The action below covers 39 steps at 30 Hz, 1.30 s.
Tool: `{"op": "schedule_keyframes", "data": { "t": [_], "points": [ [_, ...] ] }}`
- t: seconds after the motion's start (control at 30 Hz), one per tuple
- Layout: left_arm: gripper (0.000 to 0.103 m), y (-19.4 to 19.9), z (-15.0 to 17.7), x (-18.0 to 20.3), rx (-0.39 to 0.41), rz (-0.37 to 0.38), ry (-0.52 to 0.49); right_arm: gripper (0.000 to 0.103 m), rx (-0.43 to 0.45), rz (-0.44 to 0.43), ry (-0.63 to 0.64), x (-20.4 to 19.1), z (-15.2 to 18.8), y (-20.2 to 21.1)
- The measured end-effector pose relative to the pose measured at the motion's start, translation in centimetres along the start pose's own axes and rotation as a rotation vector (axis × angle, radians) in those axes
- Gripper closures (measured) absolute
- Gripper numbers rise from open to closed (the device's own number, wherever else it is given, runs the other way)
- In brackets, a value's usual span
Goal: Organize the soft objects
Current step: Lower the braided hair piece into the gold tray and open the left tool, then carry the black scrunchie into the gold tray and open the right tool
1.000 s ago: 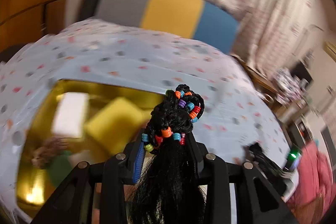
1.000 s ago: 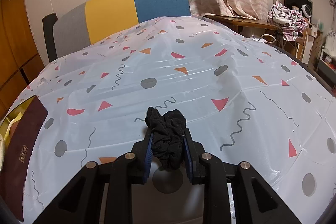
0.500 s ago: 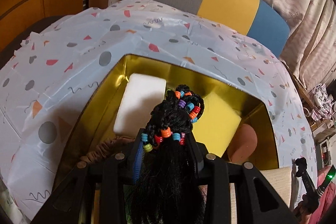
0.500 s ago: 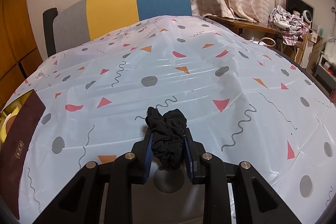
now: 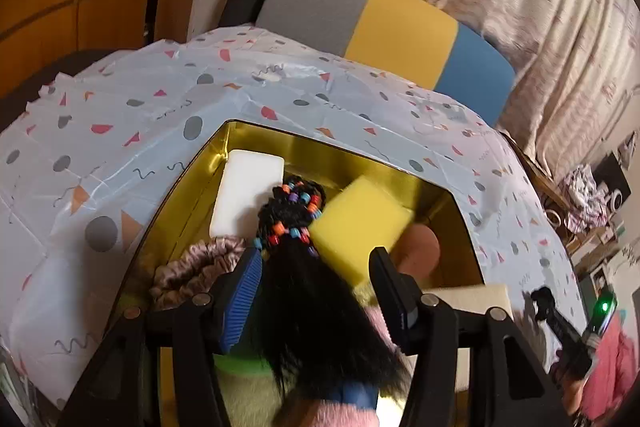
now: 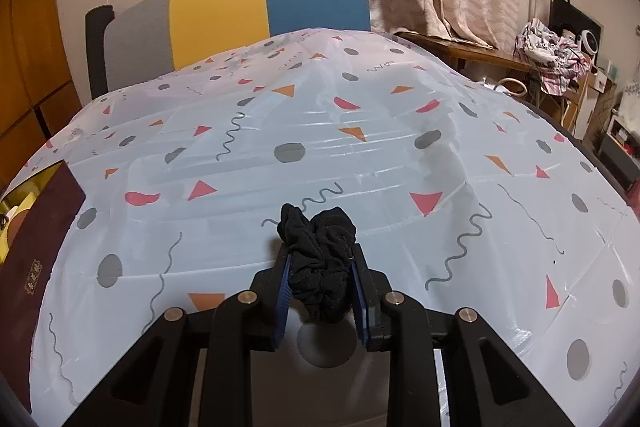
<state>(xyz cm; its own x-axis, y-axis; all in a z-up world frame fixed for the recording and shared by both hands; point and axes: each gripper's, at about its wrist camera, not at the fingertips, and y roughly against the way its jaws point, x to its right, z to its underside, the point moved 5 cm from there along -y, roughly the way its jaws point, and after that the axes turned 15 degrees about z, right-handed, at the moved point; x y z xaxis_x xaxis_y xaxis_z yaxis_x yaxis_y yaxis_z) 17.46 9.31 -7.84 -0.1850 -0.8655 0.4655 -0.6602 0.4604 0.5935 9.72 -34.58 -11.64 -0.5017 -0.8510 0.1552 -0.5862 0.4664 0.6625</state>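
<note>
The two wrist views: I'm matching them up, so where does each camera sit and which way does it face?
Left wrist: on the left gripper, looking down into the gold box; jaws just opened around the beaded hairpiece.
Right wrist: on the right gripper, facing across the tablecloth, clamping a black scrunchie.
Shared: tablecloth, chair, box.

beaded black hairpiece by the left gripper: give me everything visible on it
The beaded hairpiece is black synthetic-looking hair: a braided knot at the far end ringed with small coloured beads, and a loose straight tail fanning toward the camera. It lies between the left gripper fingers, whose jaws have just been opening; the pads stand clear of it. It sits over the gold box, overlapping the white sponge and yellow sponge.
</note>
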Motion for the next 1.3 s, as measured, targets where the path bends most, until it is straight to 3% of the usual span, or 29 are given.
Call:
{"op": "schedule_keyframes", "data": {
  "t": [0.2,0.33,0.57,0.97,1.3],
  "points": [
    [0.047,1.3,1.7,2.3,-0.018,0.017,-0.094,0.076,0.021,-0.023,0.054,-1.0,-0.8,1.7],
    [0.047,1.7,2.8,3.6,-0.04,0.059,-0.1,0.076,0.05,-0.118,0.075,-2.7,-2.2,4.6],
    [0.047,3.3,3.8,5.5,-0.018,0.074,-0.149,0.076,0.139,-0.273,0.179,-8.4,-4.4,10.1],
    [0.047,5.0,4.2,5.9,0.006,0.064,-0.166,0.076,0.133,-0.491,0.329,-19.6,-4.9,15.3],
    [0.047,5.4,4.5,4.6,0.002,0.037,-0.111,0.076,0.089,-0.449,0.532,-26.9,-4.6,13.8]
  ]
}}
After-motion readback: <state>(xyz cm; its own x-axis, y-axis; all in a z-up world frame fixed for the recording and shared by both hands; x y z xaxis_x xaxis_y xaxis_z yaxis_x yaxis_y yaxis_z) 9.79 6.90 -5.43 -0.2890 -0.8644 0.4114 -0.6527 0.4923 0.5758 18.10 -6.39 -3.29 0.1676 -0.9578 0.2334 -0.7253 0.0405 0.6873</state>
